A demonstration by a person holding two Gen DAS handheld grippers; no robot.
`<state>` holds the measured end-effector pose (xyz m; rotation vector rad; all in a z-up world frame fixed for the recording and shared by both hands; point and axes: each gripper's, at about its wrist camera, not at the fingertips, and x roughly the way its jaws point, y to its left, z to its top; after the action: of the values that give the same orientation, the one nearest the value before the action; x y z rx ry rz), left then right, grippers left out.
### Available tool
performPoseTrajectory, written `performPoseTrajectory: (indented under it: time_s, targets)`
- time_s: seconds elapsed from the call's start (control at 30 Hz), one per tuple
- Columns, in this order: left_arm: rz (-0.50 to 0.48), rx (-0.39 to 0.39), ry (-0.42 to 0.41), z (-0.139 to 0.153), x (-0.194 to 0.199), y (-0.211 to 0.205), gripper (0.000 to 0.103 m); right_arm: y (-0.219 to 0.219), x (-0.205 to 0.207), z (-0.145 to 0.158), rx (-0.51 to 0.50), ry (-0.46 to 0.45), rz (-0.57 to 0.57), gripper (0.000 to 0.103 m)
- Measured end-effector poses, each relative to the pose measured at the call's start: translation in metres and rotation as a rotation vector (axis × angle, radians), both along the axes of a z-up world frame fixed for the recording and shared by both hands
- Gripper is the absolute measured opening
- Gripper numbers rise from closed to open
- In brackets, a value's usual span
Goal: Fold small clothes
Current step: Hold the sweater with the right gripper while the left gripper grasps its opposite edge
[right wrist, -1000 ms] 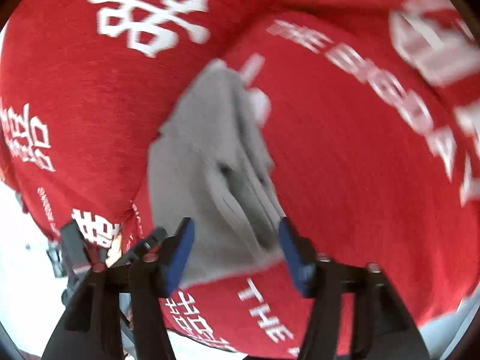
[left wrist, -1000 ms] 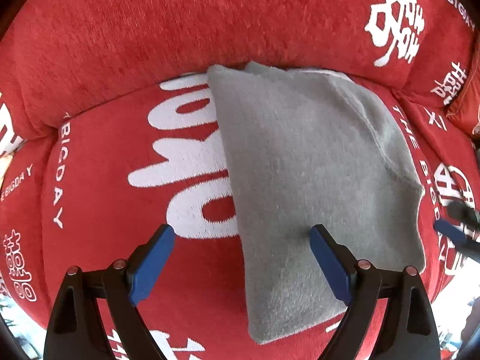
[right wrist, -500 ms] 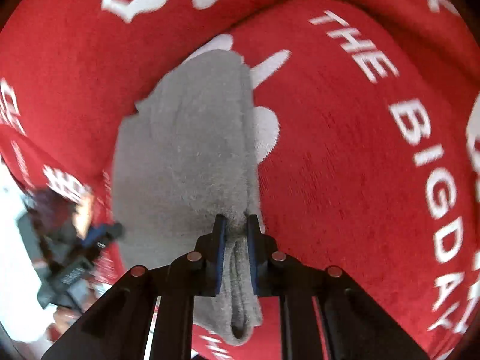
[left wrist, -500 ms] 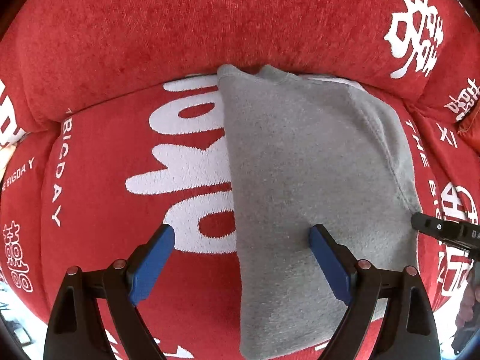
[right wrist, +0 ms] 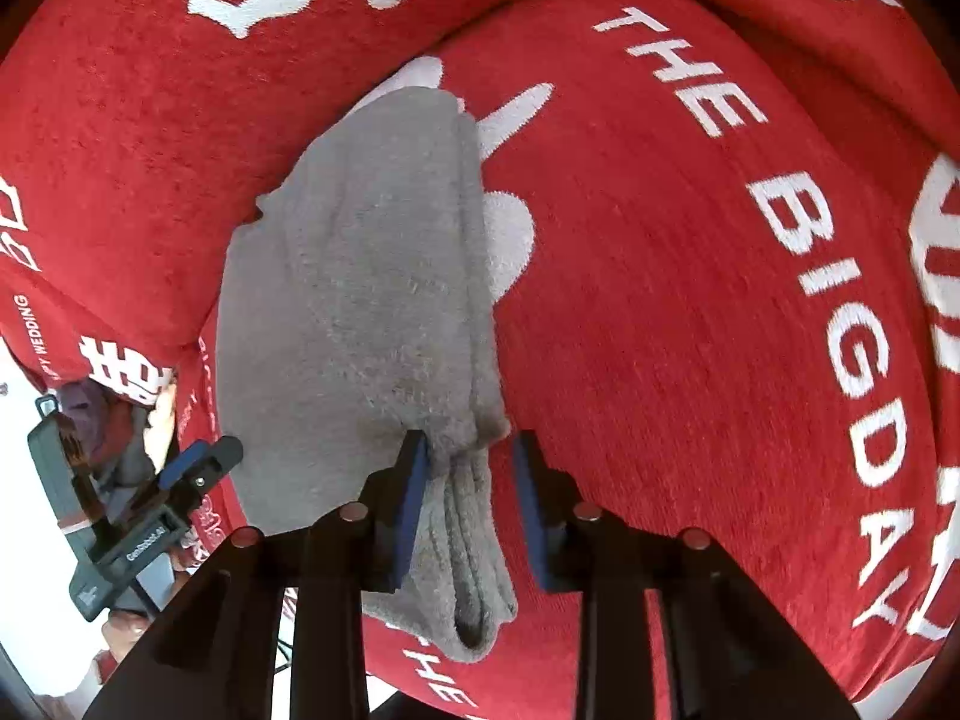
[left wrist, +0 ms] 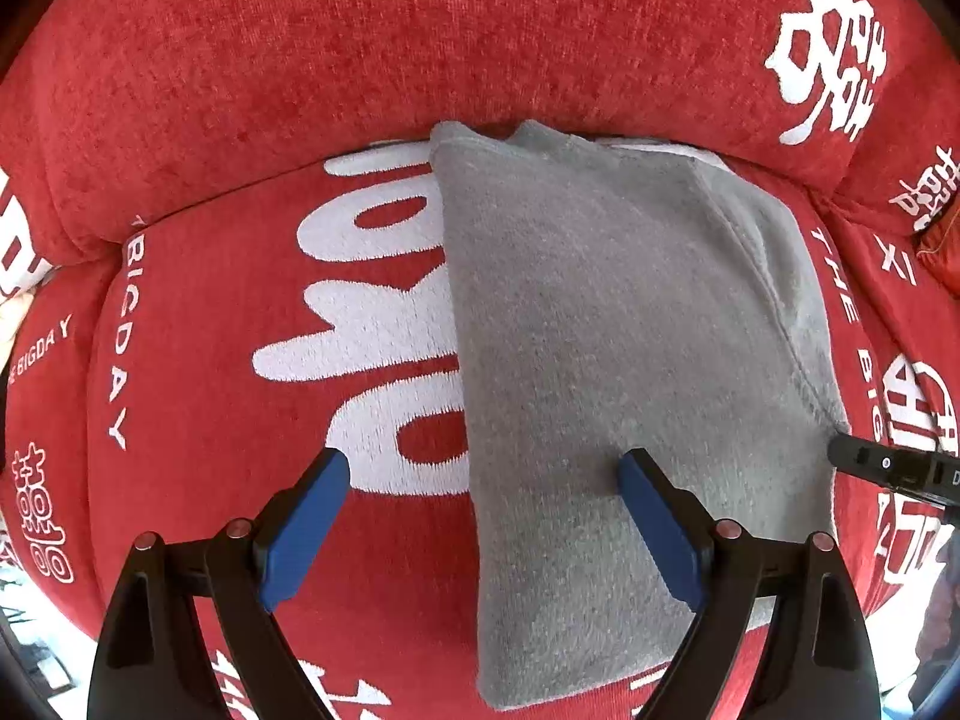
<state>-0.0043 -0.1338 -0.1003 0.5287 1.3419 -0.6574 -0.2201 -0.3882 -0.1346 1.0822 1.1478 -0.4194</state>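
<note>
R gripper (right wrist: pixel 471 501) jaws just reopened, grey garment (right wrist: pixel 360 312) between; L gripper (left wrist: pixel 483 531) wide; cushion (right wrist: pixel 690 300) reads "THE BIGDAY"

Fuzzy grey cloth garment (left wrist: pixel 600 360), matt.

In the left wrist view the folded garment (left wrist: pixel 630 372) lies on the seat cushion (left wrist: pixel 240 420), right of centre, running from the seam under the backrest (left wrist: pixel 420 42) at the top down to the cushion's front edge at the bottom. Large woven lettering (left wrist: pixel 384 336) sits to its left, partly under it. The left gripper (left wrist: pixel 483 510) stands at the bottom, one finger over bare cushion, the other over the garment. At the right edge a tip of the right gripper (left wrist: pixel 894 468) reaches the garment's side. In the right wrist view the garment's thick folded edge (right wrist: pixel 474 480) lies between the right gripper's fingers (right wrist: pixel 414 498), lower centre; the left gripper shows at the lower left.
</note>
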Motion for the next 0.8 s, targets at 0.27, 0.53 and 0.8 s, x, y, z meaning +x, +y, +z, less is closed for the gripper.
performPoseTrajectory:
  time_s: [0.27, 0.53, 0.8]
  targets:
    - [0.012, 0.004, 0.006, -0.001, 0.001, 0.000, 0.092, 0.001, 0.001, 0.002, -0.001, 0.009, 0.007, 0.034]
    - [0.040, 0.008, 0.025, -0.004, 0.005, 0.004, 0.092, -0.001, -0.005, 0.006, -0.025, 0.050, -0.002, 0.035]
    - [0.089, -0.059, 0.127, -0.002, 0.021, 0.016, 0.092, -0.013, -0.028, 0.006, 0.048, -0.011, -0.096, 0.045]
